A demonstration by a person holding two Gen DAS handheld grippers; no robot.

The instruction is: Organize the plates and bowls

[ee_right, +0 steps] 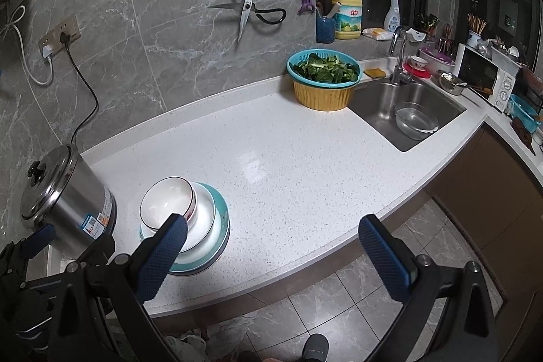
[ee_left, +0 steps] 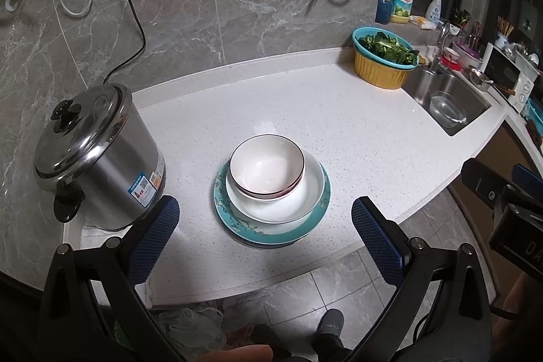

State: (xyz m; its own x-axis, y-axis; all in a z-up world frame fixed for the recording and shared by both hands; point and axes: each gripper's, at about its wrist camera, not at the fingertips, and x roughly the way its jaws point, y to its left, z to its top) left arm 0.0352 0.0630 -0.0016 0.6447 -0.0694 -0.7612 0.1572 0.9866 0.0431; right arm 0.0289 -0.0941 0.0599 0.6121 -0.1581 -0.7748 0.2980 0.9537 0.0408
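A glossy white bowl with a dark rim (ee_left: 267,166) is nested in a white deep plate (ee_left: 288,204), which is stacked on a teal-rimmed patterned plate (ee_left: 268,234), near the front edge of the speckled white bench (ee_left: 339,124). Just left is seen a polished steel pot with a lid (ee_left: 98,155). The left gripper (ee_left: 264,241) is held wide apart before the stack, gripping nothing. The right gripper (ee_right: 271,256) is likewise spread wide and empty; part of the stack is hidden by its left finger.
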